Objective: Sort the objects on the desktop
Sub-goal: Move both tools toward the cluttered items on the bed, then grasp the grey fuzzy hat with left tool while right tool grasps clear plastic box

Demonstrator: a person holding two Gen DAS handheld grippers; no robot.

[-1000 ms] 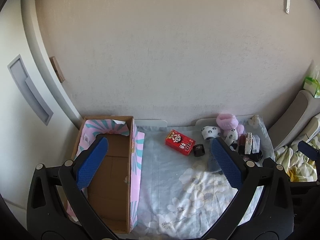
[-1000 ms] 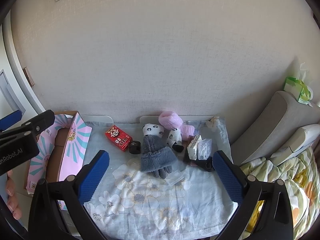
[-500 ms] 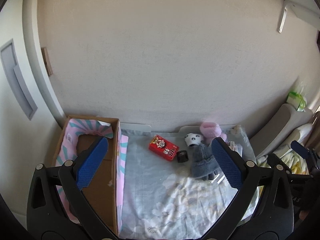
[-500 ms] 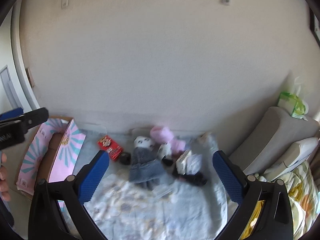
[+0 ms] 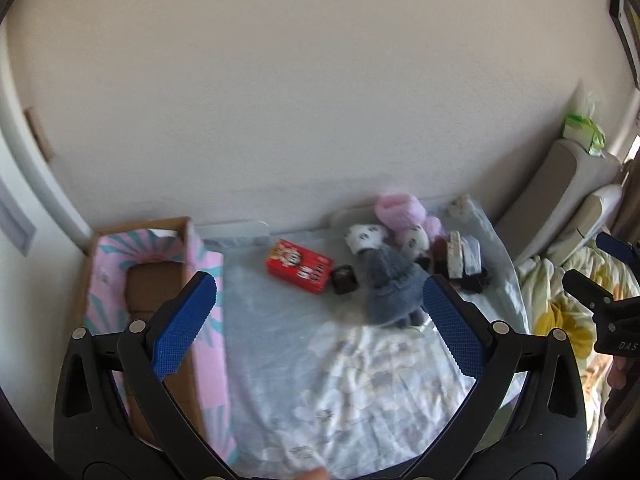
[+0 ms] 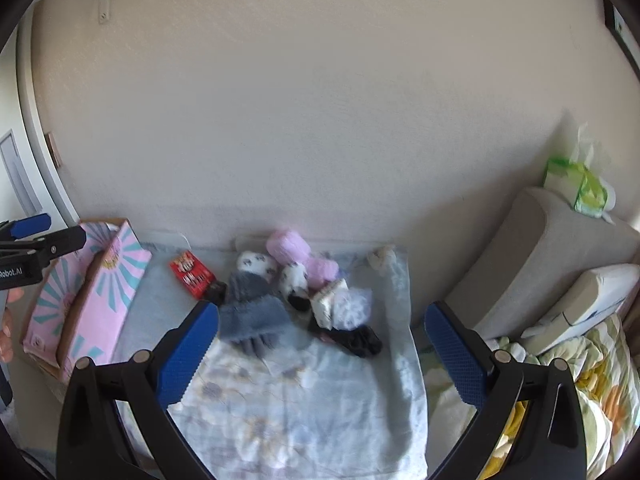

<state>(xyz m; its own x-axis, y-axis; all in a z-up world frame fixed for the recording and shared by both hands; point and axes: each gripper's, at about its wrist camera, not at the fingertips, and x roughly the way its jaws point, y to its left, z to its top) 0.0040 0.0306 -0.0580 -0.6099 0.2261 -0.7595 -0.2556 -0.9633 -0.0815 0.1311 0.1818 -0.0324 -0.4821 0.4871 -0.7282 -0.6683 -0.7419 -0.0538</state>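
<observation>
A small table with a floral blue cloth (image 5: 360, 380) (image 6: 288, 408) carries a heap of items by the wall. In it lie a red carton (image 5: 298, 266) (image 6: 191, 275), a small black block (image 5: 344, 279), a grey knit glove (image 5: 394, 288) (image 6: 252, 312), panda-print socks (image 5: 366, 237) (image 6: 256, 264), pink fluffy socks (image 5: 398, 210) (image 6: 288, 246), small white packets (image 5: 460, 256) (image 6: 340, 304) and a black item (image 6: 356, 340). My left gripper (image 5: 318, 326) hovers open above the cloth, short of the heap. The right gripper (image 6: 320, 354) is open too, high over the heap.
An open cardboard box with pink and teal flaps (image 5: 140, 276) (image 6: 92, 296) stands left of the table. A grey cushion (image 6: 532, 256), a tissue pack (image 6: 576, 184) and a floral quilt (image 6: 600, 392) are on the right. A plain wall rises behind.
Both cameras have shifted and tilted, and the table sits at a slightly different place in each view. The jaws stayed wide apart and the objects have not moved.
</observation>
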